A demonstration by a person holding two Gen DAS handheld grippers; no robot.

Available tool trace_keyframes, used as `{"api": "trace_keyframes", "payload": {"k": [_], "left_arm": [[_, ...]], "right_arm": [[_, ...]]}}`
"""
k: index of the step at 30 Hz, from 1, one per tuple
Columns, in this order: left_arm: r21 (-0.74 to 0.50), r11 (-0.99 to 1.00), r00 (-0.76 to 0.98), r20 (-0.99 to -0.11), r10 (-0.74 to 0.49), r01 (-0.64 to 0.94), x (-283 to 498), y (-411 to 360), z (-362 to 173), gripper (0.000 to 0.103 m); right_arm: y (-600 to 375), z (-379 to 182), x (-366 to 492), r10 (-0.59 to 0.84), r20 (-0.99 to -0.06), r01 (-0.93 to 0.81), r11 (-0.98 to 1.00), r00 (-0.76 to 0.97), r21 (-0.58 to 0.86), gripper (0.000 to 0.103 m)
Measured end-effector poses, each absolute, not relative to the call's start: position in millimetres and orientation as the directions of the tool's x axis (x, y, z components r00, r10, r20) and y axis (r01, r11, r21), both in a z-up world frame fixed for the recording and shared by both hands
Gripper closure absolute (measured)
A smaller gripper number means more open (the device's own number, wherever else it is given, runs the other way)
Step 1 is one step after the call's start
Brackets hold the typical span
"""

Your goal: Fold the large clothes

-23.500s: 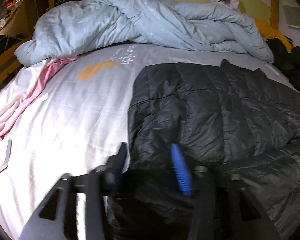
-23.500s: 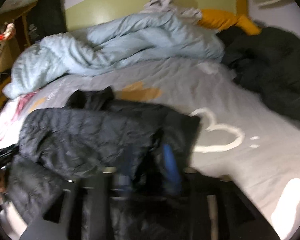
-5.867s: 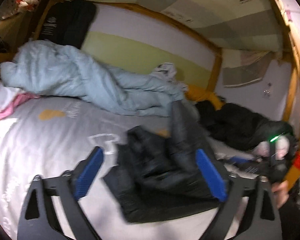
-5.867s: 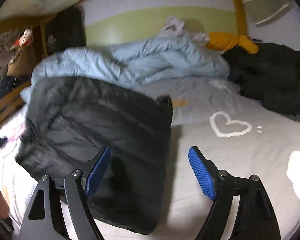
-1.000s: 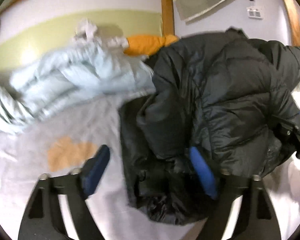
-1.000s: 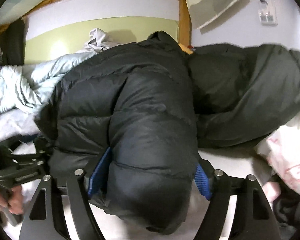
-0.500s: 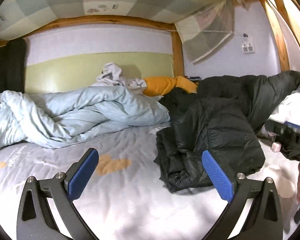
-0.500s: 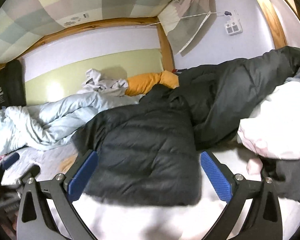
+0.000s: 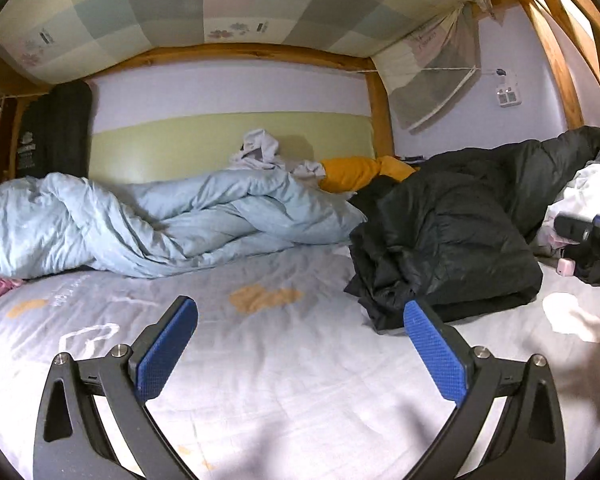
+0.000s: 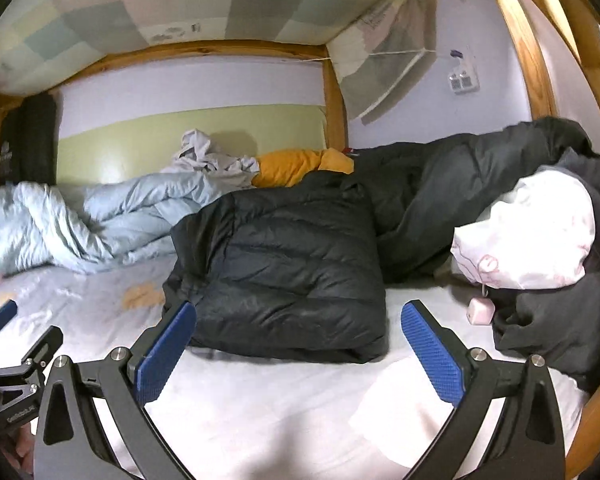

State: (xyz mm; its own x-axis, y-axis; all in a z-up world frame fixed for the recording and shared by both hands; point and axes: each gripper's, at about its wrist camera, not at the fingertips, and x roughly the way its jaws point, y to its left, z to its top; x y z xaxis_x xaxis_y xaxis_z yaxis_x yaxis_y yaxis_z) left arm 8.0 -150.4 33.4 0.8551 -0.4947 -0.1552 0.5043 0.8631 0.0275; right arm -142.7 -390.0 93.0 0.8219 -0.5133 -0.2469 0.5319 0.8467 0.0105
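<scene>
The folded black puffer jacket [image 10: 284, 276] lies on the bed [image 10: 260, 408], at the far right, beside a light blue duvet [image 9: 160, 220]; the left gripper [image 9: 300, 356] has its fingers wide apart and empty; the right gripper [image 10: 298, 354] also stands spread, holding nothing, near the jacket.

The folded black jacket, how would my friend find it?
Look on the bed, right of the crumpled light-blue duvet. The folded black jacket lies there as a puffy, quilted square. The dark coat behind it sprawls unfolded.
</scene>
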Motion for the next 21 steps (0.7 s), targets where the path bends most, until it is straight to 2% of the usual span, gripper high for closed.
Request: {"api": "trace_keyframes", "payload": {"k": [5,8,13,18,21], "left_arm": [[-0.008,0.865,0.854,-0.157,-0.496,0.501,12.4,-144.4,31.0,0.000],[-0.022,0.866,0.854,-0.150,-0.497,0.500,12.5,-142.0,30.6,0.000],[0.024,0.864,0.857,-0.144,-0.495,0.503,6.6,-146.3,31.1,0.000],[0.046,0.867,0.863,-0.136,-0.486,0.495,2.5,-148.7,31.6,0.000],[0.040,0.866,0.861,-0.142,-0.488,0.498,1.9,-148.7,31.5,0.000]], "right_arm": [[-385.3,65.4,-116.7,-0.565,-0.363,0.568,0.816,0.741,-0.110,0.000],[-376.6,64.1,-119.0,-0.574,-0.319,0.565,0.814,0.754,-0.131,0.000],[-372.0,65.3,-118.0,-0.556,-0.317,0.545,0.828,0.768,-0.130,0.000],[-380.9,64.3,-113.2,-0.531,-0.383,0.543,0.835,0.756,-0.086,0.000],[-382.8,65.6,-115.5,-0.539,-0.378,0.558,0.827,0.752,-0.071,0.000]]}}
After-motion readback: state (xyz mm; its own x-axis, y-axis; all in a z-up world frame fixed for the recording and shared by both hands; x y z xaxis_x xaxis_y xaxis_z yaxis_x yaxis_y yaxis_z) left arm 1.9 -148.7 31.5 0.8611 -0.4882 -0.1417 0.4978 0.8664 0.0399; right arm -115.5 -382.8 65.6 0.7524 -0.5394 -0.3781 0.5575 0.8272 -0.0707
